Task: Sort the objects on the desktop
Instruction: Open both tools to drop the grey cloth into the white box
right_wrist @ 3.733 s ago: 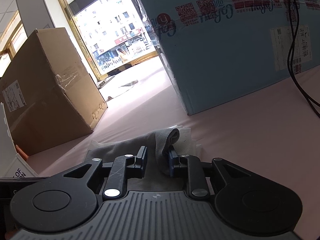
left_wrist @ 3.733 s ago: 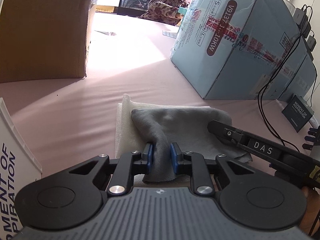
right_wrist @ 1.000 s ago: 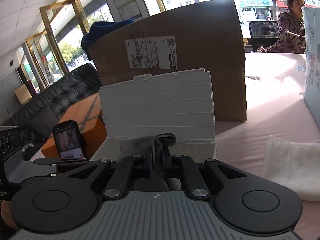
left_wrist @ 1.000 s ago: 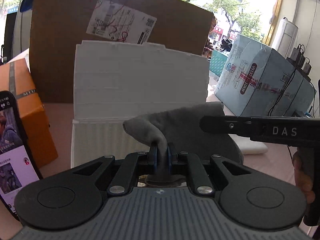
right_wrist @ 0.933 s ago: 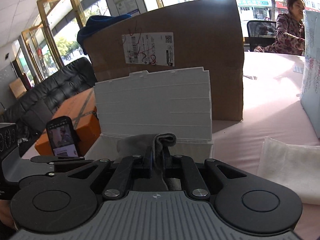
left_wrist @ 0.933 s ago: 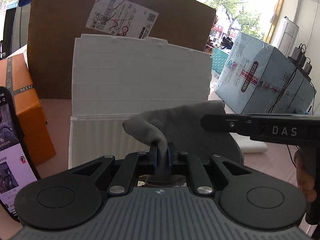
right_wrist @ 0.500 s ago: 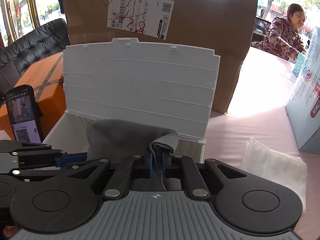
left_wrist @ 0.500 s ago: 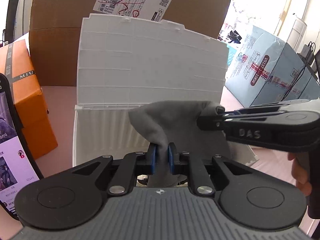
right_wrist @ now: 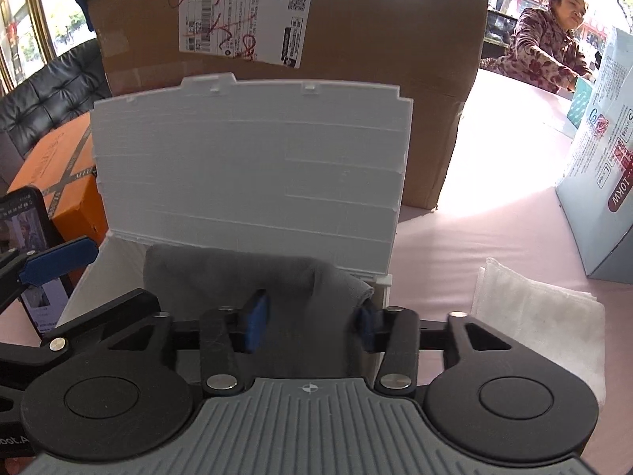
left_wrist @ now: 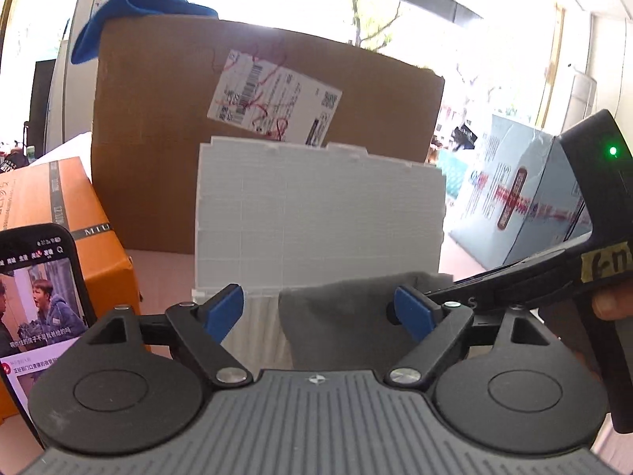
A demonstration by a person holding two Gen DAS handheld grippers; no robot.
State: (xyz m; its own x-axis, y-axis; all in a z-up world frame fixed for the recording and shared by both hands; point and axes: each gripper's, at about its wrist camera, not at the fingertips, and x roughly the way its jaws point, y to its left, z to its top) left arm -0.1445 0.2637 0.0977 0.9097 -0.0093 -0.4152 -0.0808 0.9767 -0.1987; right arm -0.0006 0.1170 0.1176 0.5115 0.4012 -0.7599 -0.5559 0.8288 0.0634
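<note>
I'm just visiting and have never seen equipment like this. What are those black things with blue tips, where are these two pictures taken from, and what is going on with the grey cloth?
There is no robot here: a person holds a hand-held grasping tool in each hand. Each tool carries a wide-angle camera looking forward along its two blue-padded fingers, so one picture comes from the left tool, the other from the right tool. The black and grey shapes at the bottom are the tools themselves.

Both tools are open and hold nothing. The grey cloth lies in the open white box, its right corner draped over the rim; the box's lid stands up behind it.

On the pink table you also see a folded white cloth, a brown cardboard box, an orange box, a pale blue carton and a lit phone.
</note>
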